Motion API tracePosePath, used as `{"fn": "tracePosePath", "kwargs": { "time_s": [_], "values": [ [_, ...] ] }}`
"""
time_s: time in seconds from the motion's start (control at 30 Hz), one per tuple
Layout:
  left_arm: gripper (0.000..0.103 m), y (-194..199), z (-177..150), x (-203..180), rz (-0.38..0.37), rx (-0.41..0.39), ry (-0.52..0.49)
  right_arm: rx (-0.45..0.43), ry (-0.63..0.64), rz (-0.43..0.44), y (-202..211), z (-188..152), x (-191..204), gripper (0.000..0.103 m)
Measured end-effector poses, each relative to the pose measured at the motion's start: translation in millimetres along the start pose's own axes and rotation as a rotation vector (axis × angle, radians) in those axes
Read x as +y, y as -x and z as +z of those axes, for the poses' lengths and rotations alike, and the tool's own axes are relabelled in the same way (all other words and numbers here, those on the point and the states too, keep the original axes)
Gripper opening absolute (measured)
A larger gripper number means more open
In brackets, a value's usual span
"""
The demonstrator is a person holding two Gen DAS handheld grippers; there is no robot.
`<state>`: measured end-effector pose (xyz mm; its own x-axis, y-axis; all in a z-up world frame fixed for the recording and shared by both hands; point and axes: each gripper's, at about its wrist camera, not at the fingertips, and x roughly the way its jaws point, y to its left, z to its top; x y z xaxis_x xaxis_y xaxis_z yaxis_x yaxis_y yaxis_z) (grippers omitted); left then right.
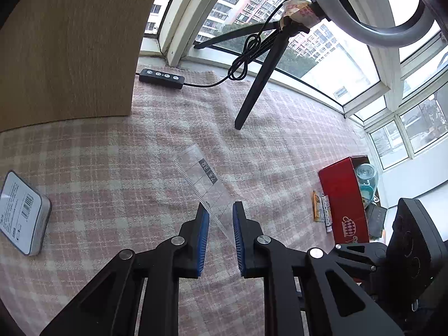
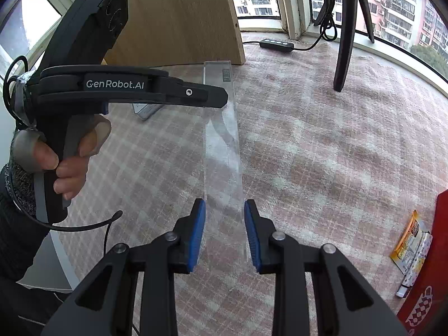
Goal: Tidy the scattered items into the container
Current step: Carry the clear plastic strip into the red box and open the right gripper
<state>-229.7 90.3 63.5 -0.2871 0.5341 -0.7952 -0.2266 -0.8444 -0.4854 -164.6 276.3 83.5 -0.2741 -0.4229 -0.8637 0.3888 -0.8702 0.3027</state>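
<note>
A clear plastic ruler (image 1: 201, 176) lies on the pink checked cloth (image 1: 140, 154). In the left wrist view it runs diagonally between my left gripper's (image 1: 220, 210) blue pads; the jaws stand a little apart around it. In the right wrist view the ruler (image 2: 222, 151) runs lengthwise between my right gripper's (image 2: 224, 207) pads, which straddle its near end with a small gap each side. The left gripper's fingers (image 2: 218, 96) reach over the ruler's far part. The red box (image 1: 343, 198) with a glass jar (image 1: 365, 179) stands at the right. A silver tin (image 1: 21, 212) lies at the left.
Small sachets (image 2: 410, 245) lie beside the red box (image 2: 428, 266). A black tripod leg (image 1: 257, 84) with a ring light and a cable remote (image 1: 161, 77) stand at the back. A wooden panel (image 1: 70, 50) rises at the back left. Windows bound the far edge.
</note>
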Motion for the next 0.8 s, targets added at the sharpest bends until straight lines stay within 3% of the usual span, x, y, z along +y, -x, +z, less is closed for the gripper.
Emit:
{"fn": "tracePosePath", "kwargs": {
  "time_s": [0.23, 0.53, 0.73, 0.77, 0.8],
  "values": [
    [0.015, 4.3, 6.8, -77.2, -0.077, -0.004, -0.128, -0.101, -0.063, -0.055, 62.4, -29.8, -13.1, 0.028],
    [0.015, -40.7, 8.1, -224.6, -0.216, 0.055, -0.361, -0.203, -0.243, -0.225, 157.1, -98.8, -63.3, 0.028],
    [0.013, -74.3, 6.6, -302.3, -0.254, 0.079, -0.481, -0.255, -0.362, -0.331, 197.5, -134.8, -99.8, 0.028],
    [0.011, -79.9, 5.4, -311.0, -0.236, 0.076, -0.501, -0.254, -0.375, -0.344, 199.8, -138.1, -104.3, 0.023],
    [0.010, -85.5, 4.3, -319.3, -0.221, 0.074, -0.520, -0.254, -0.387, -0.357, 202.1, -141.5, -108.8, 0.003]
  ]
}}
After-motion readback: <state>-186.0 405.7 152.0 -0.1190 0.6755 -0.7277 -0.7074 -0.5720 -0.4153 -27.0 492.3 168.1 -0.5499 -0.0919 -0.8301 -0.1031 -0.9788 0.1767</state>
